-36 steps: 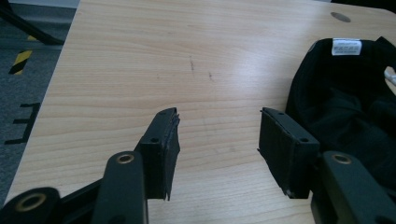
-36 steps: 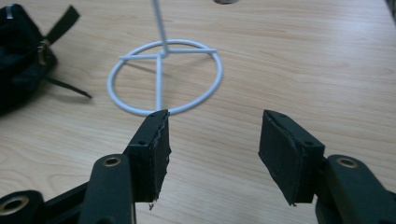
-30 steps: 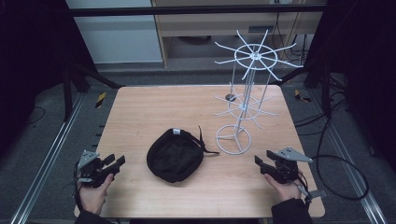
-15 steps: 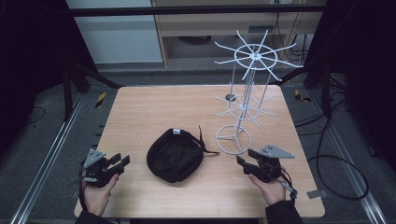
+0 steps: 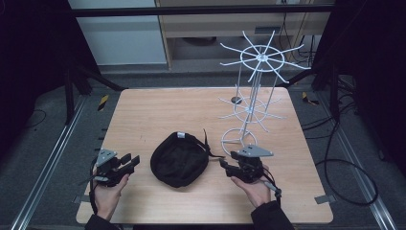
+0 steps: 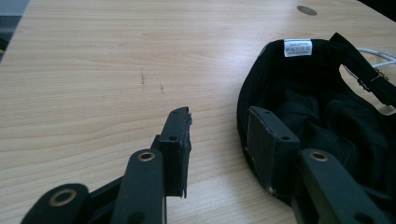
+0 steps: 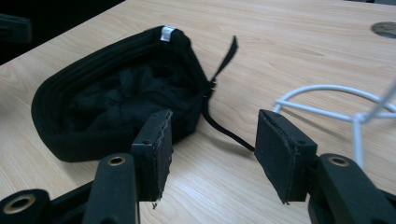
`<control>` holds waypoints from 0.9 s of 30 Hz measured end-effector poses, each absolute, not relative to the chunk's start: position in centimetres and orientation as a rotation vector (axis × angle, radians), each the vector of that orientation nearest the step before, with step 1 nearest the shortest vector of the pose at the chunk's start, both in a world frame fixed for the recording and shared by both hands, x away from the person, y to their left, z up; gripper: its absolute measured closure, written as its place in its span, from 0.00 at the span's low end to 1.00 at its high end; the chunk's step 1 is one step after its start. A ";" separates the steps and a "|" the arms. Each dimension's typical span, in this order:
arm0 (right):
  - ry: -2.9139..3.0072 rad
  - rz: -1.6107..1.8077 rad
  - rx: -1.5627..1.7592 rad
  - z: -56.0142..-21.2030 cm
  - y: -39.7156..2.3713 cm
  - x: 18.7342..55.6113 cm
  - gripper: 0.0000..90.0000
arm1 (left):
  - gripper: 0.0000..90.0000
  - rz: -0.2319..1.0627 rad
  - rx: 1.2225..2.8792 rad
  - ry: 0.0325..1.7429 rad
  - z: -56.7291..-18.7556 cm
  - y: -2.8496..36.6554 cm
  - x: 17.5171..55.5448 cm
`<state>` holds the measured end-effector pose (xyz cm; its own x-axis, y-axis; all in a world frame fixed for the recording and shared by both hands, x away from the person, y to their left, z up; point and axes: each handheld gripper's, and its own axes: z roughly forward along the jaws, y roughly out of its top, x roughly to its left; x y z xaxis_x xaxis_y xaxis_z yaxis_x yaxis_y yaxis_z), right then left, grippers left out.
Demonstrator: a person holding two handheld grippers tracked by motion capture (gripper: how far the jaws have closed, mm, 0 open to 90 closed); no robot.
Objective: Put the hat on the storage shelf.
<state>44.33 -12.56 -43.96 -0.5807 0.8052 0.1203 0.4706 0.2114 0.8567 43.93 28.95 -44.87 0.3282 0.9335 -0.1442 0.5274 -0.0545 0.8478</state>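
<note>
The left gripper (image 5: 128, 162) has its fingers (image 6: 176, 144) parted with only bare wood between them; they have just been closing a little, on nothing. The right gripper (image 5: 229, 167) likewise stands with its fingers (image 7: 154, 151) spread and nothing held.

The cap (image 5: 179, 158) lies upside down between the two grippers, its hollow facing up. In the left gripper view its dark rim (image 6: 243, 107) sits just beside the right-hand finger, close to it but, as far as I can tell, not pinched. In the right gripper view the cap lies ahead of the left-hand finger, and its strap (image 7: 219, 119) trails across the wood towards the gap between the fingers. The ring foot of the white wire rack (image 7: 327, 100) lies just beyond the right-hand finger.

The cap looks light and soft: the crown will likely fold and sag if pinched there, and the strap would let it dangle. The rim band, with its stitched edge near the white label (image 6: 297, 47), looks the firmest cloth to take, and the brim is stiffer still. A grip on each side of the rim should keep it open. Cloth is not slippery, and nothing here looks fragile except the thin prongs of the rack.
</note>
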 end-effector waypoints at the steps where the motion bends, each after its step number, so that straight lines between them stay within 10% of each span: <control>1: 2.141 1.313 1.190 -44.0 -12.1 44.5 0.51 | 0.65 0.580 1.719 1.320 -44.9 28.7 44.1; 27: 2.221 1.187 1.329 -47.3 -5.4 46.6 0.44 | 0.72 0.520 1.924 1.312 -47.7 24.8 46.8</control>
